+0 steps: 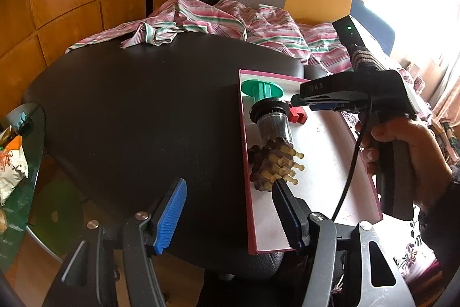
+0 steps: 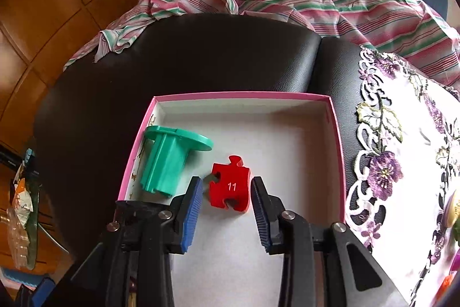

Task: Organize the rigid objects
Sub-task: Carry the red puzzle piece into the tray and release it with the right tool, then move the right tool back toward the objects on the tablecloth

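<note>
The red puzzle piece (image 2: 230,187), marked 11, lies flat on the floor of the pink-rimmed box (image 2: 244,97), near its left wall and just beside the green spool (image 2: 168,160), which lies tilted on its side. The right gripper (image 2: 225,206) hangs over the piece with its fingers (image 2: 191,209) apart, one on each side and neither pressing on it; the piece looks released.

The left gripper (image 1: 230,216) has its fingers apart with nothing between them, straddling the box's left wall at the near end, where a brown bristled brush head (image 1: 273,166) on a clear, black-capped cylinder (image 1: 271,120) lies against that wall.

The main risk I see is the right gripper's left finger catching the piece's notch or nudging the spool on lifting away, dragging either out of place. The box sits on a black cushioned seat (image 1: 129,105), not a firm table, so a push from the left gripper on the wall could tip or slide it.
</note>
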